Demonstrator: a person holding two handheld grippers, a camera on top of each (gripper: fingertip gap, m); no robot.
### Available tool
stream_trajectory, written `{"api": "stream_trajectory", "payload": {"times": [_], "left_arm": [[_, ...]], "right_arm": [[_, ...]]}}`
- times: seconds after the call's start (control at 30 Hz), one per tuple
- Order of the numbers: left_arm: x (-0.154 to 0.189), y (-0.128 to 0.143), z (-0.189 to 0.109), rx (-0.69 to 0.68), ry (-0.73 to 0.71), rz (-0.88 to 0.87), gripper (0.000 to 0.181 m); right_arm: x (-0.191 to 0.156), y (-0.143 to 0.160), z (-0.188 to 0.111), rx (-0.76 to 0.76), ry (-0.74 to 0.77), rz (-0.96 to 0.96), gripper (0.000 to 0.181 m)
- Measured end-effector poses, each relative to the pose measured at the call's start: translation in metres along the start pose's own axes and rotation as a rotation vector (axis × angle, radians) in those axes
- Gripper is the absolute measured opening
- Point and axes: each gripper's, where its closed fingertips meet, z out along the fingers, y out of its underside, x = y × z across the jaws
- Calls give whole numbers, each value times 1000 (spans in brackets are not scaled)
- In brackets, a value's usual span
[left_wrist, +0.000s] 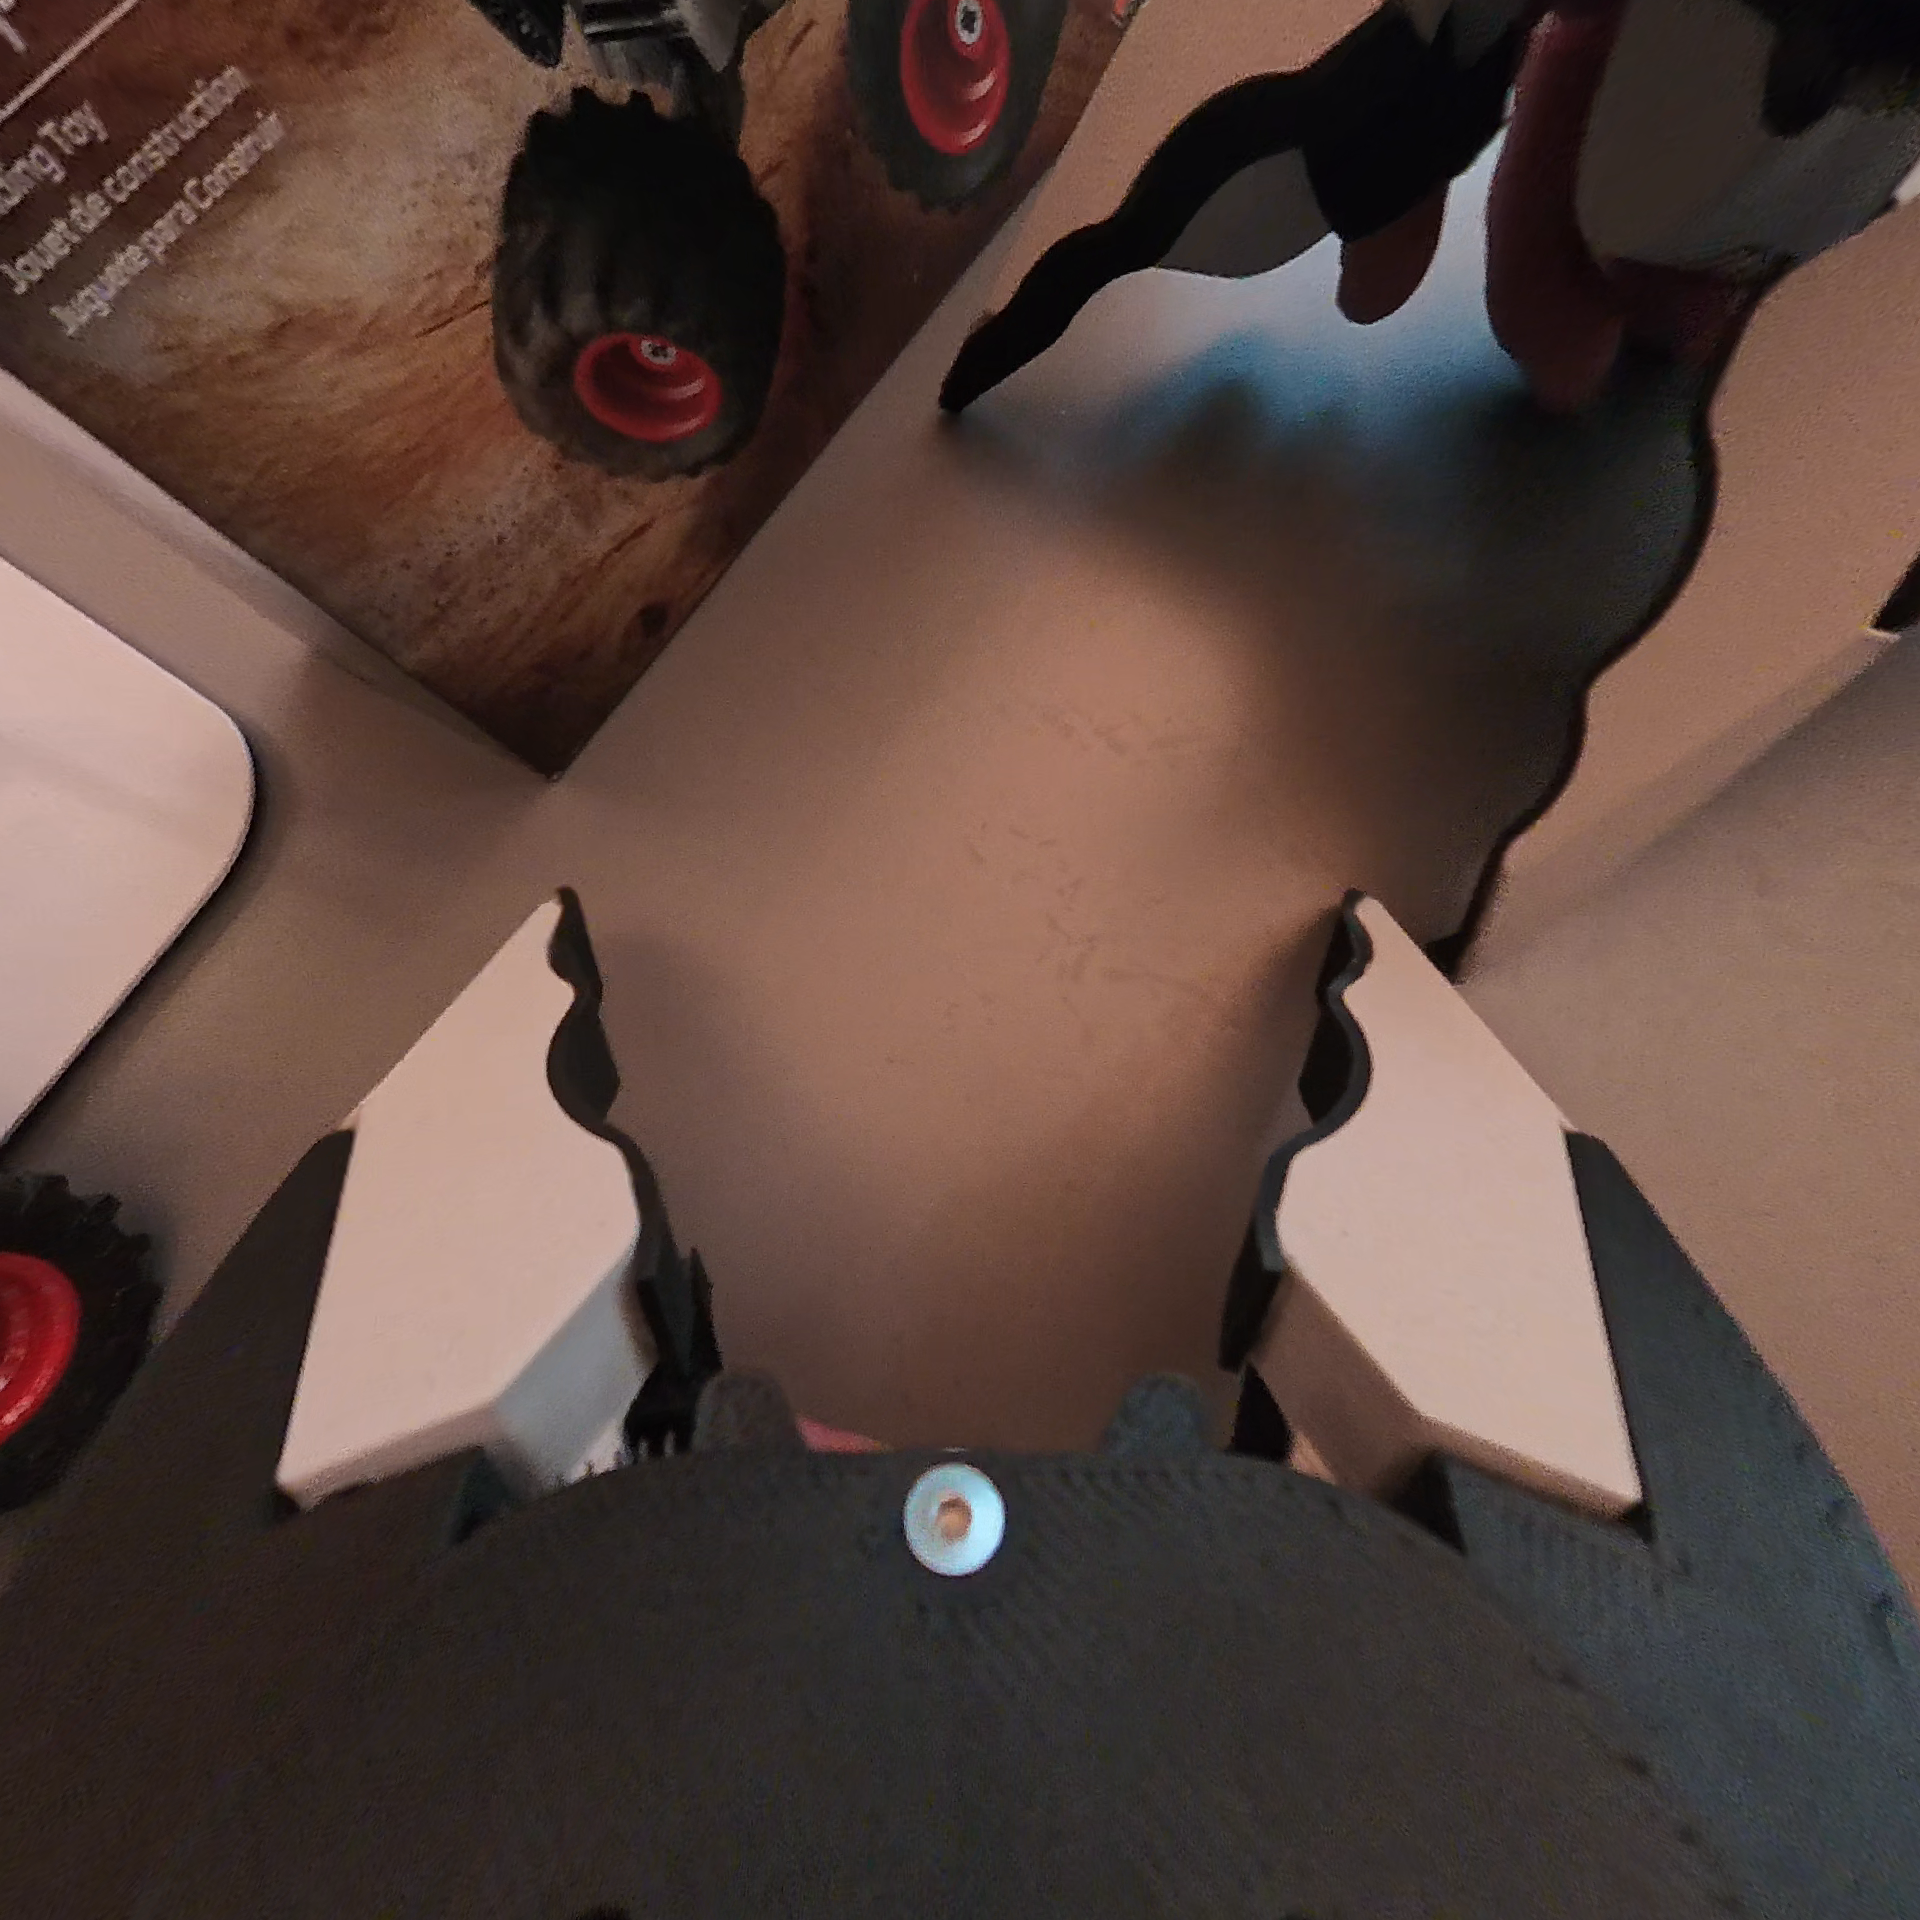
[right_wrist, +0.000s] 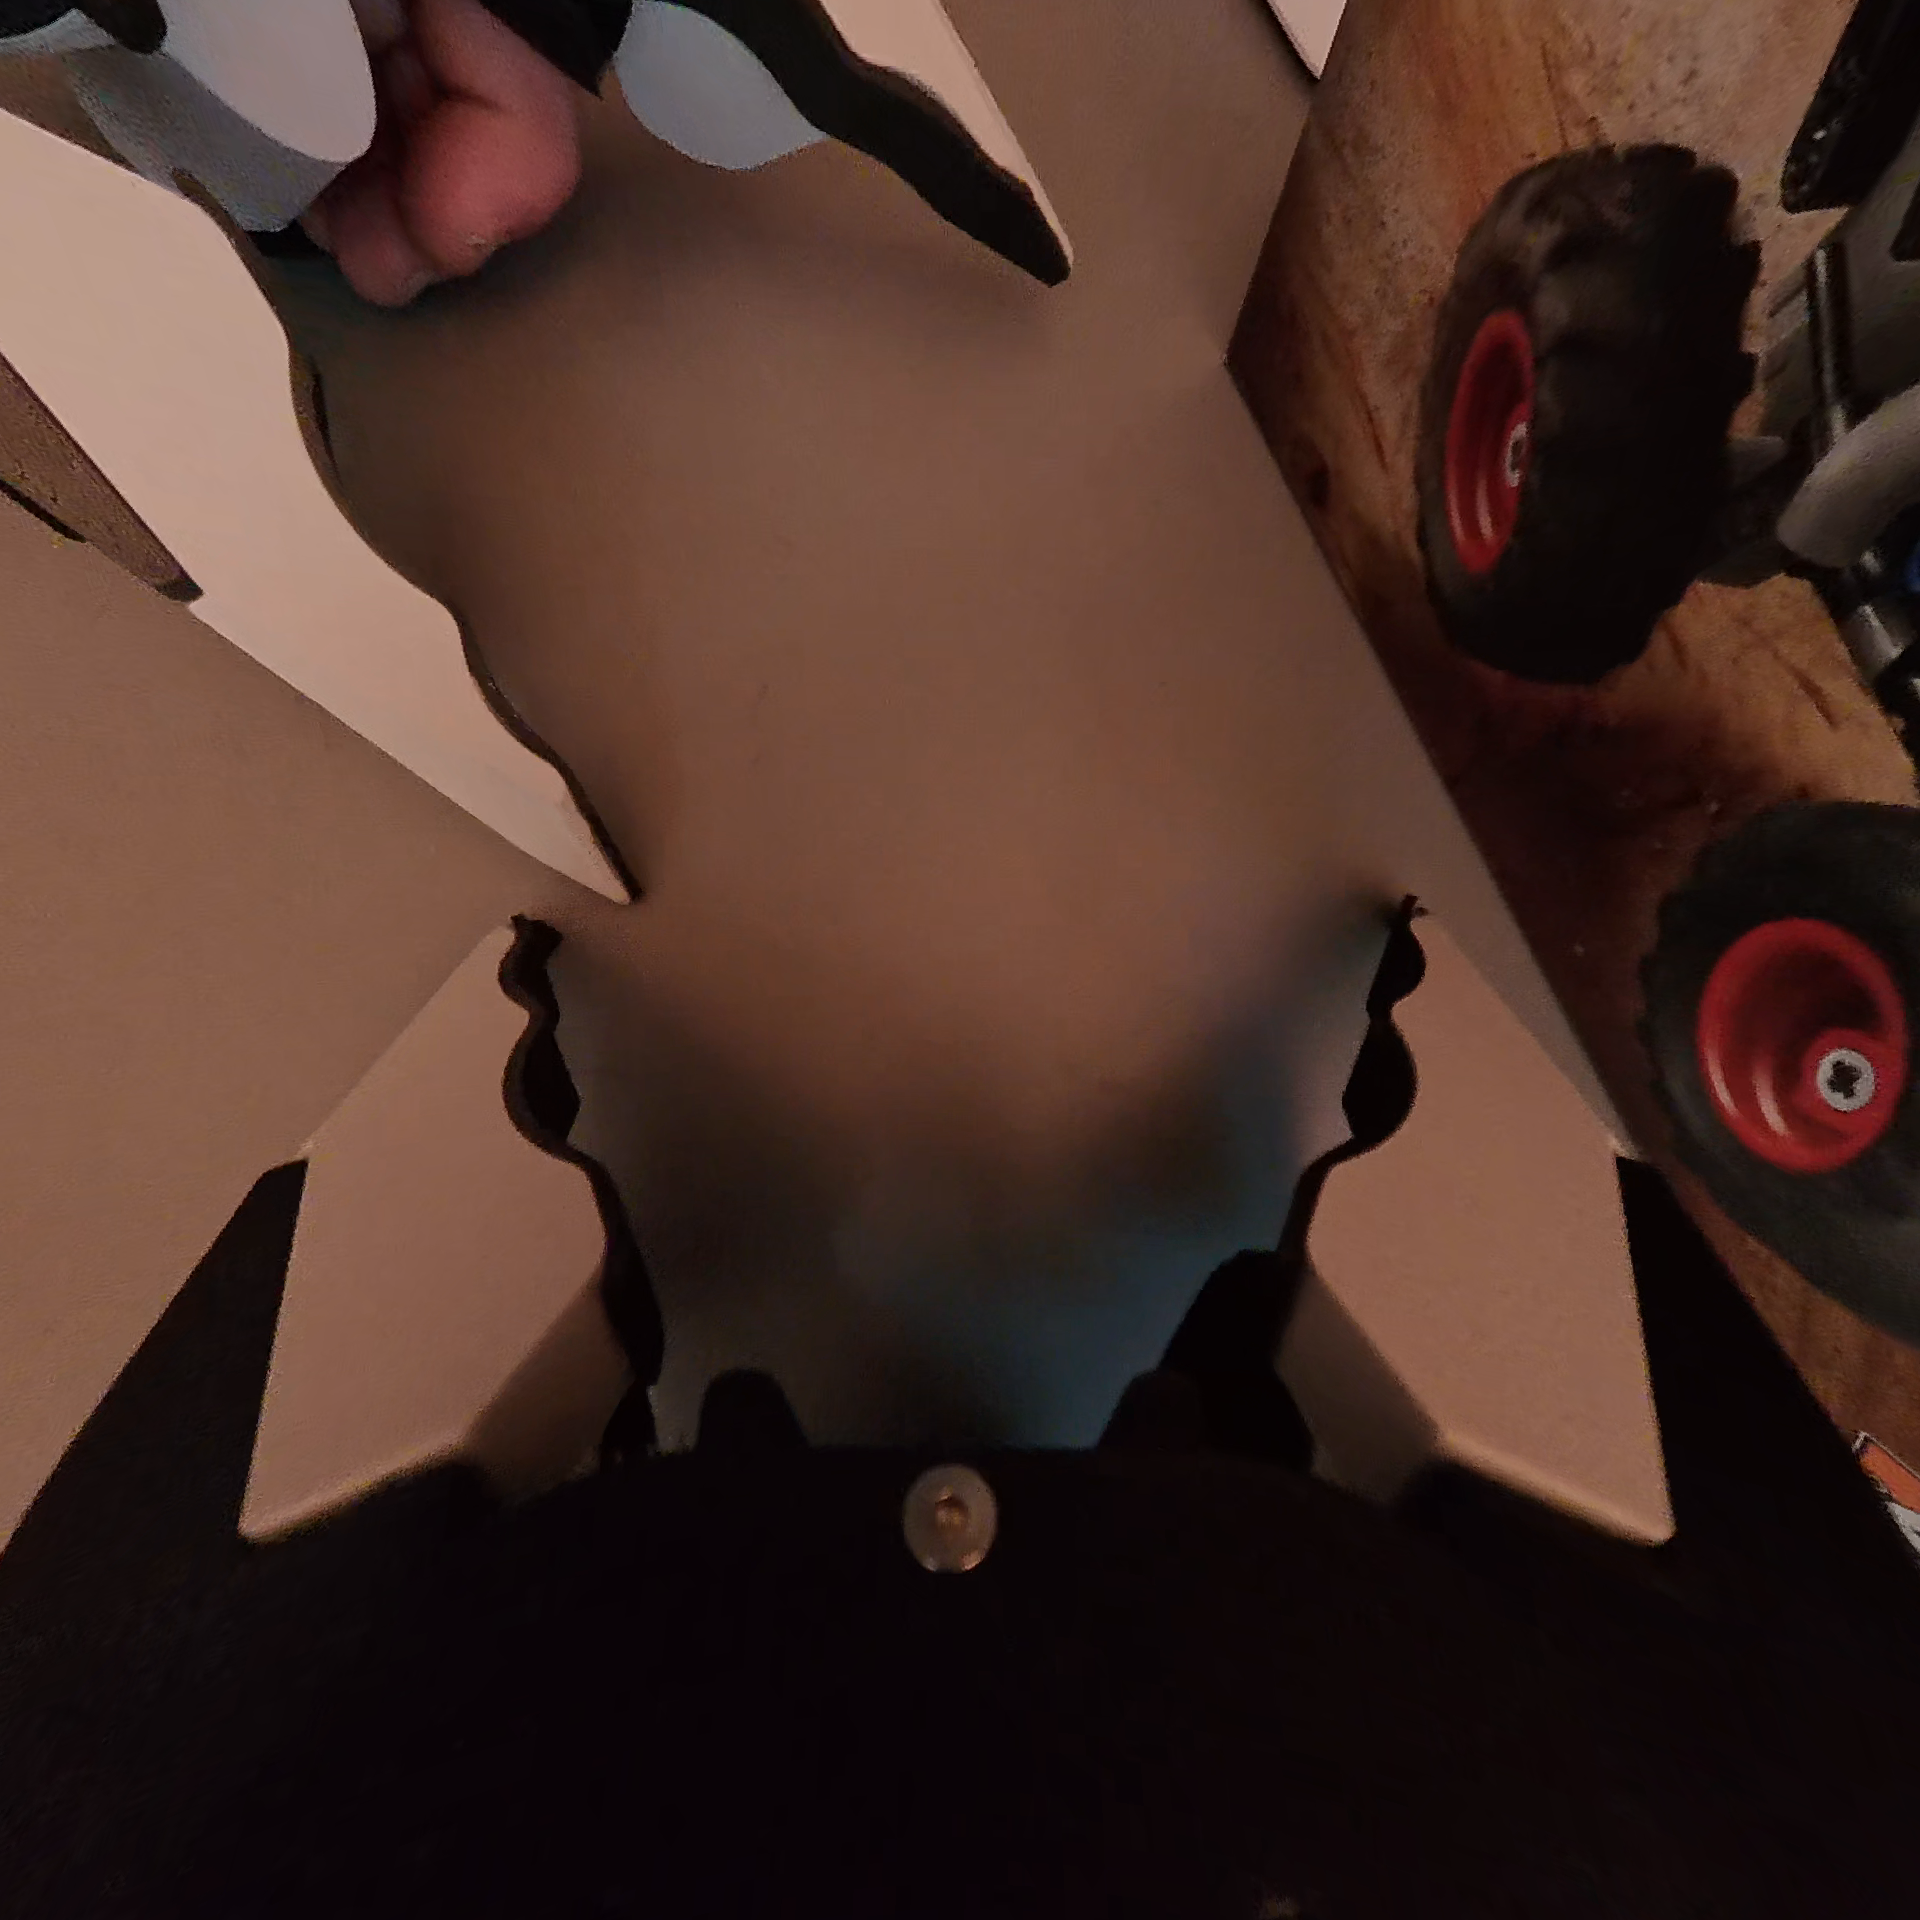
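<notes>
**Both grippers spread wide over bare counter**

My left gripper (left_wrist: 956, 904) hangs released, jaws wide apart, with nothing between them but the pale counter (left_wrist: 935, 831). In the upper left of that view I see a printed toy box (left_wrist: 436, 436) lying flat, a white pad (left_wrist: 94, 769) at the left edge, and a black toy wheel with a red hub (left_wrist: 52, 1340) at lower left. My right gripper (right_wrist: 961, 914) is likewise released and empty; the box (right_wrist: 1558, 727) fills the right side of its view. Each gripper faces the other, and a hand (right_wrist: 447, 166) shows at upper left.
</notes>
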Motion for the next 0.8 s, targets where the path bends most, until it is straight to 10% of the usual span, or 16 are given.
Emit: {"api": "stream_trajectory", "payload": {"times": [0.8], "left_arm": [[-16,10,4,-51,-84,-190,152]], "right_arm": [[6,-5,6,-3,35,40,155]]}}
